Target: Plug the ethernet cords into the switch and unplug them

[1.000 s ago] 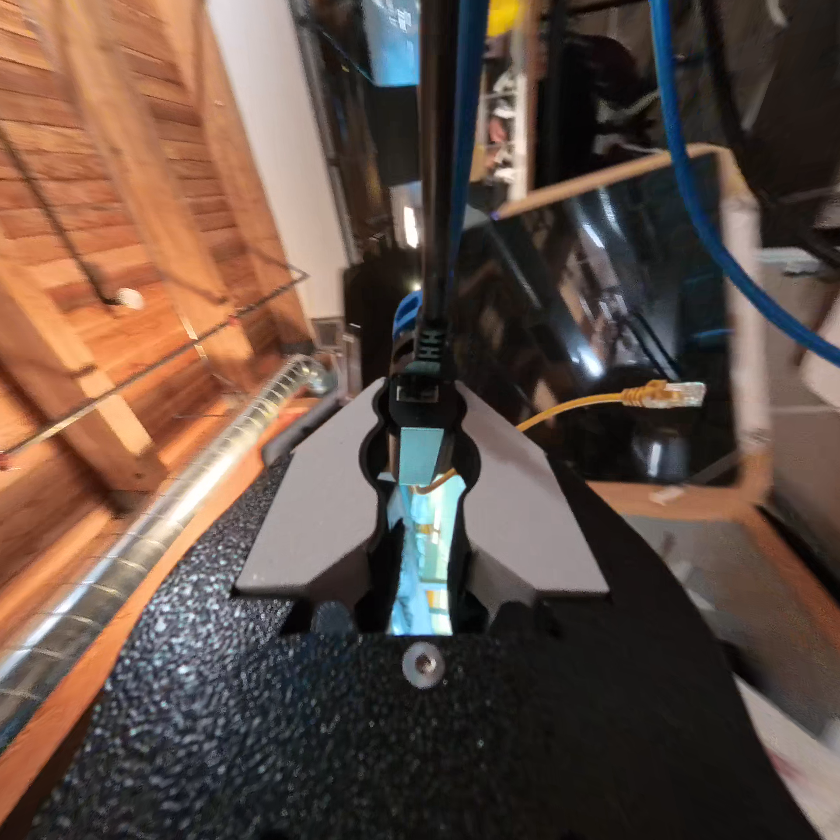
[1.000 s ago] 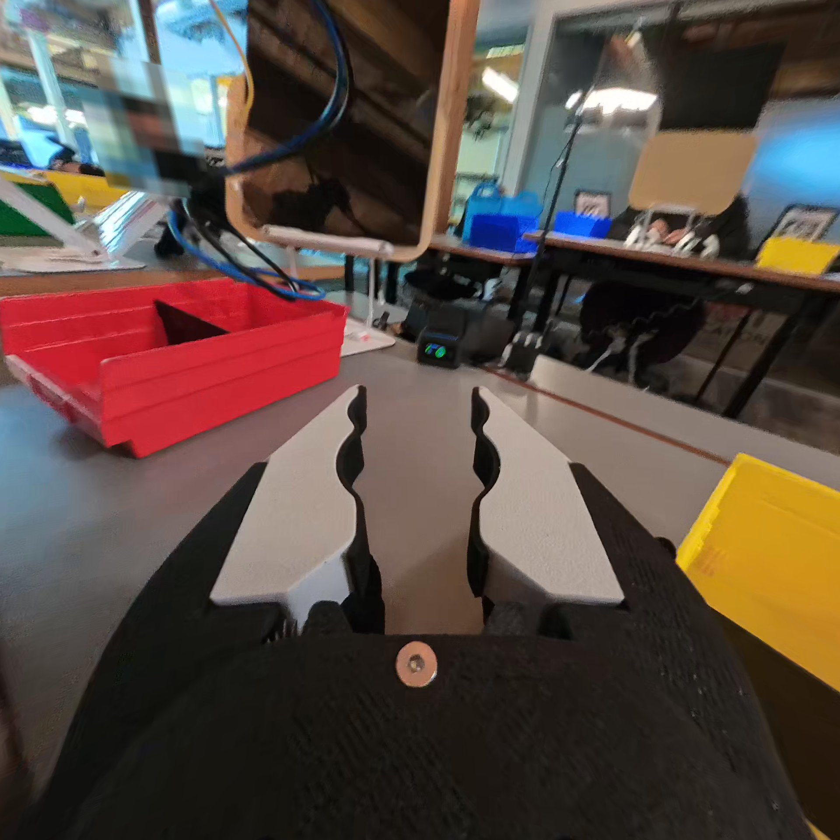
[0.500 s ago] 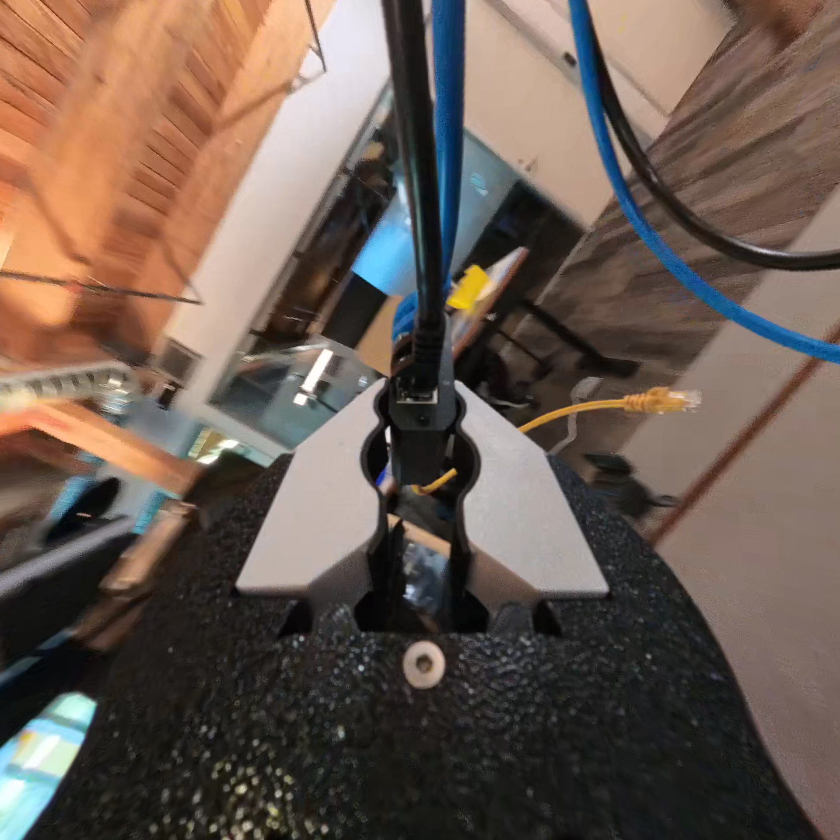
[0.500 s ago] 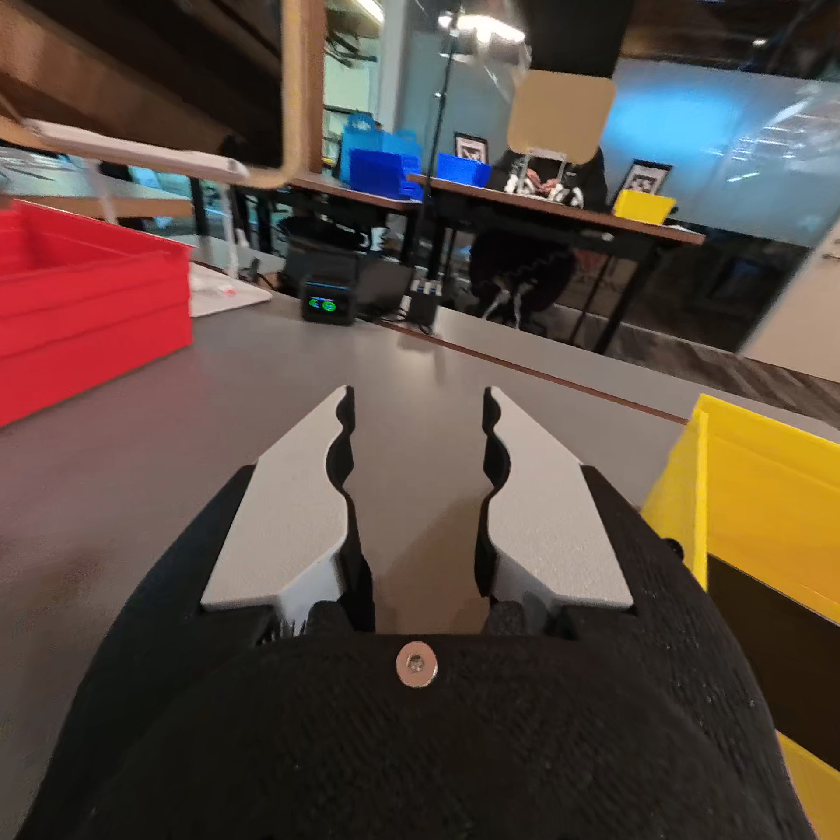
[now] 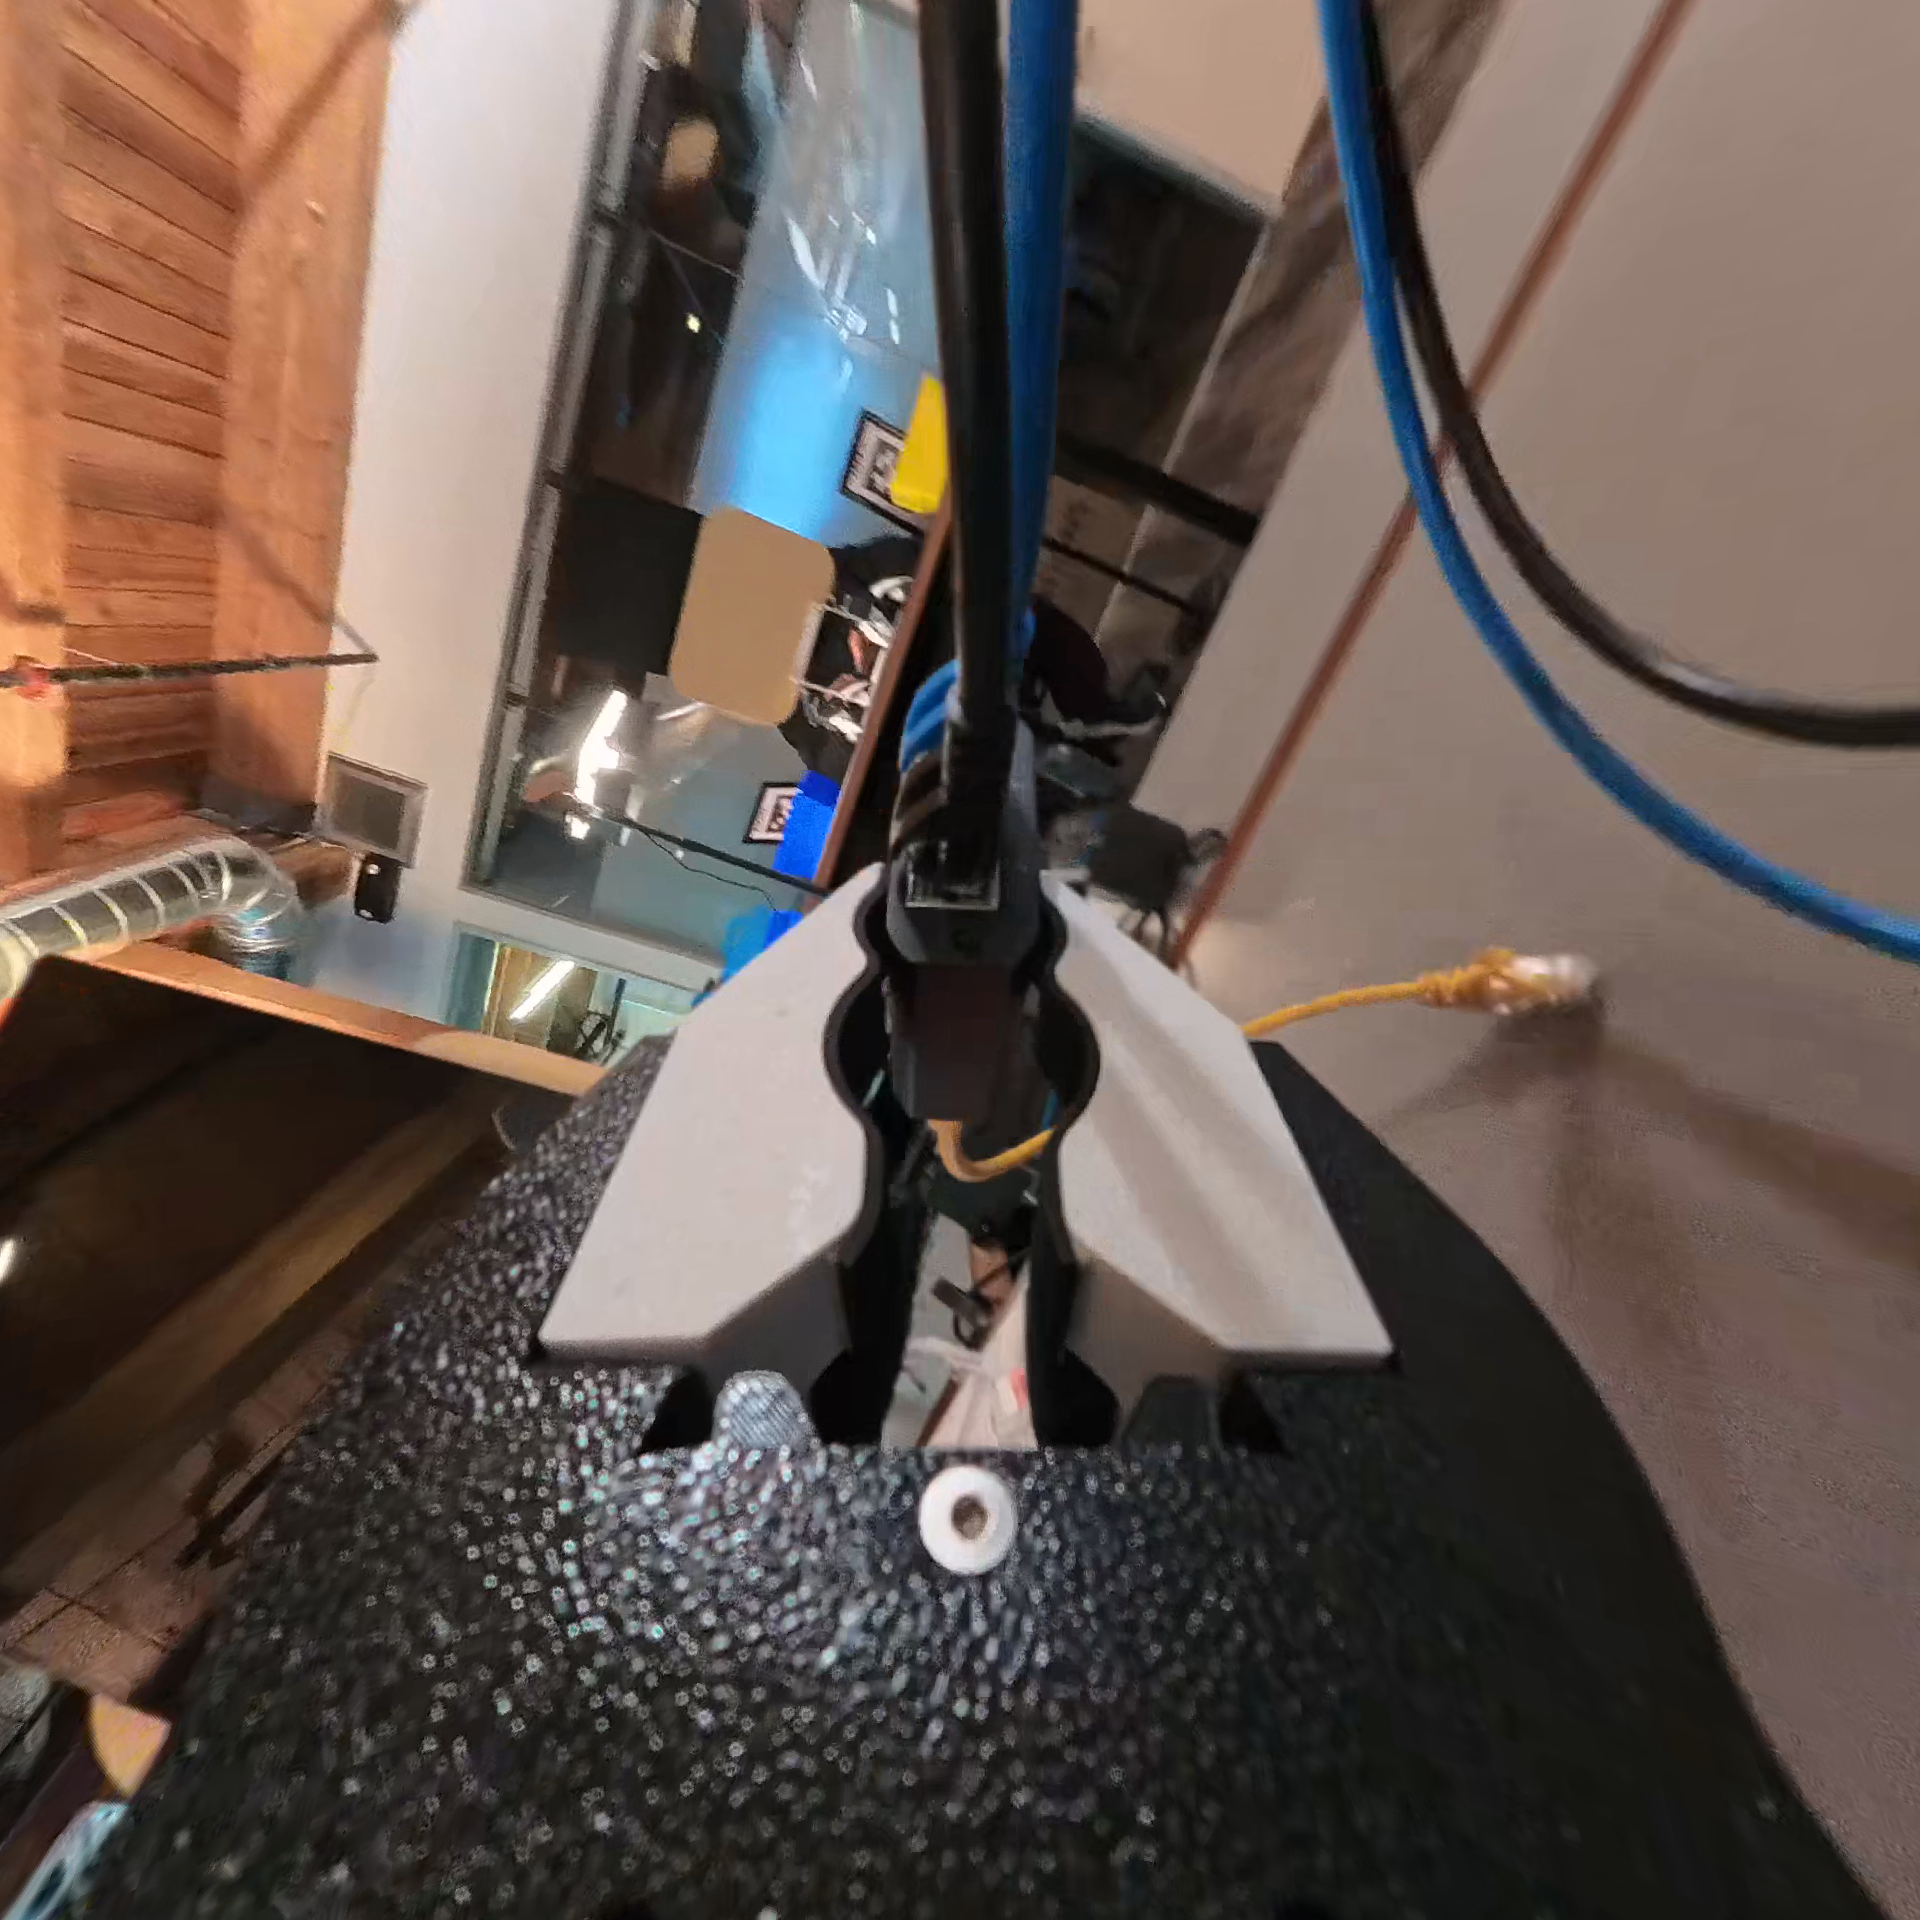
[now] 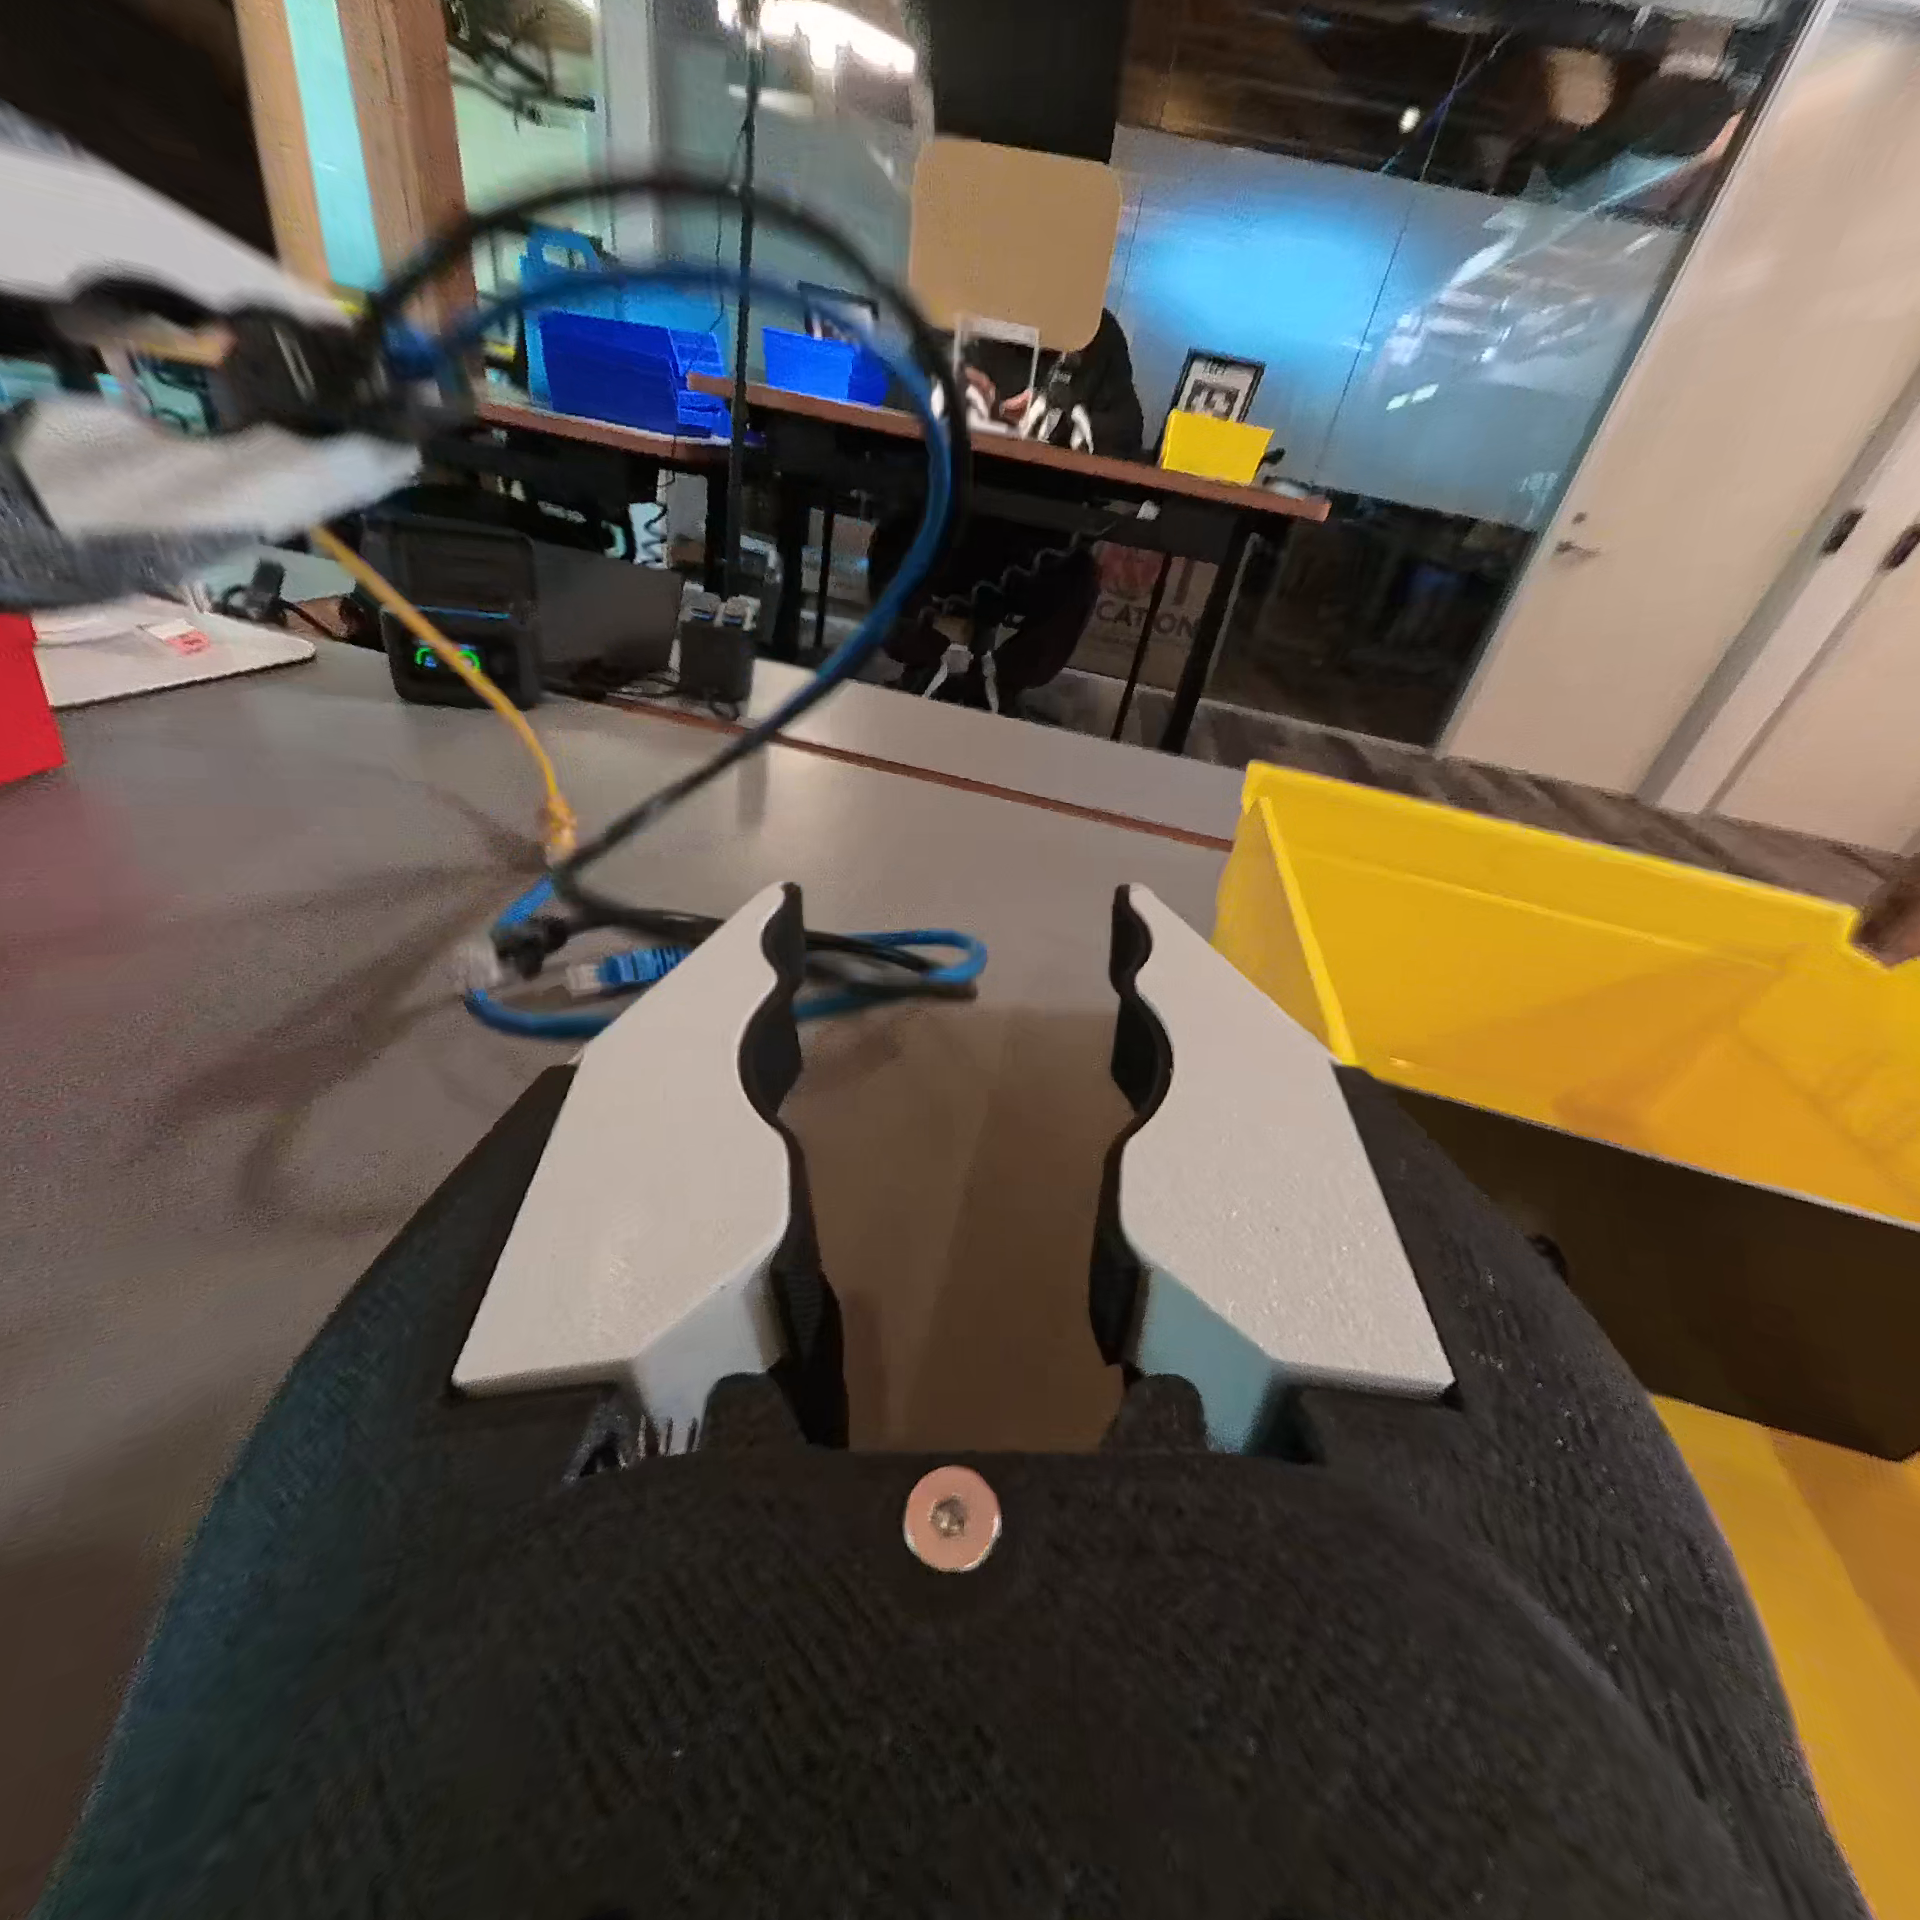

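Up close, the right gripper [image 6: 956,914] sat low over the grey table [image 6: 260,1039], fingers spread wide with nothing between them. At its 2 o'clock, just beside, was a yellow bin [image 6: 1538,935]. At 11 o'clock, just past the left fingertip, loose cord ends lay on the table: a blue plug [image 6: 623,968], a black plug [image 6: 516,943] and a coil of blue cord [image 6: 914,951].

Farther, at 10 o'clock, the left gripper [image 6: 343,400] hung blurred above the table. In the left wrist view the left gripper [image 5: 961,904] was clamped on a small black switch [image 5: 956,987]. A black cord [image 5: 971,416] was plugged into the switch's front port; a blue cord [image 5: 1034,312] ran alongside it, its plug mostly hidden behind. A thin yellow cord [image 5: 1340,1000] came out from behind the switch toward 3 o'clock, its free plug [image 5: 1527,977] hanging loose near the table, not plugged in. In the right view the black and blue cords looped from the switch down to the ends on the table.

Beyond, at 11 o'clock, stood a small black device with a lit screen [image 6: 457,649], a red bin edge [image 6: 26,696] at 9 o'clock, and a seated person [image 6: 1039,499] at a far desk at 12.
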`<state>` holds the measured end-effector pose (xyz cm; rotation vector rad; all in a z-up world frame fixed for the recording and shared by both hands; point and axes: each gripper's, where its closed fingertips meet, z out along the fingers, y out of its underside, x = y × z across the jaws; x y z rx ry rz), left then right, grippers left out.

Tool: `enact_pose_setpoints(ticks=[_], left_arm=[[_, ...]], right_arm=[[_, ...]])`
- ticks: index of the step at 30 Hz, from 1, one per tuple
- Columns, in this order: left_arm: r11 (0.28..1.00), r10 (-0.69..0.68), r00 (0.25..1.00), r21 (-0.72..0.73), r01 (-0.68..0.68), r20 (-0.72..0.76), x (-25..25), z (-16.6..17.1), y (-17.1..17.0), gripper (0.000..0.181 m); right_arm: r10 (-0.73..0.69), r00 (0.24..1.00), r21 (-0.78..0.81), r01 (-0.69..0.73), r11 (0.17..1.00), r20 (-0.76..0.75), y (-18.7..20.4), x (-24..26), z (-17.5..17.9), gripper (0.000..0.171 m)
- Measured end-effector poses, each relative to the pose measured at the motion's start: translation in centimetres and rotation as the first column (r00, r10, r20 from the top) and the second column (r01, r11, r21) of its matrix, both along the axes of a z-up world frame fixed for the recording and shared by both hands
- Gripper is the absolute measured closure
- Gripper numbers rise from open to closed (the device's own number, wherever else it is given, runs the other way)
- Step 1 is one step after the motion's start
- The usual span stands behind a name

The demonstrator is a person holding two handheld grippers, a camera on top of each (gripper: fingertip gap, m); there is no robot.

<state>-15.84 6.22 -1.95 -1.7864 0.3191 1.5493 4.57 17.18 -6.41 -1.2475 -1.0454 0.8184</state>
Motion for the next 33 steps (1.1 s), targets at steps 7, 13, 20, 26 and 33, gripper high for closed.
enact_pose_setpoints(ticks=[7,13,20,26,33], left_arm=[[0.983,-0.015,0.993,-0.179,0.035,0.113,-0.6,-9.0,0.0,0.159],[0.972,-0.090,0.969,-0.193,0.137,0.231,-0.1,-11.6,0.5,0.160],[0.944,-0.116,0.964,-0.276,0.181,0.237,-0.7,-13.8,-0.8,0.159],[0.894,-0.320,0.859,-0.174,0.413,0.399,1.7,-14.6,-1.7,0.150],[0.875,-0.356,0.839,-0.167,0.454,0.412,2.1,-14.7,-1.2,0.155]], right_arm=[[0.245,0.963,0.346,-0.268,0.899,0.111,-6.8,-4.9,2.1,0.109],[0.431,0.801,0.498,-0.597,0.628,0.416,-12.4,-12.3,-2.3,0.108],[0.238,0.834,0.582,-0.525,0.621,0.497,-9.5,-16.4,-5.9,0.144],[0.415,0.731,0.376,-0.652,0.659,0.541,-9.6,-14.8,-8.3,0.156],[0.385,0.795,0.421,-0.585,0.694,0.470,-8.4,-14.7,-7.2,0.140]])
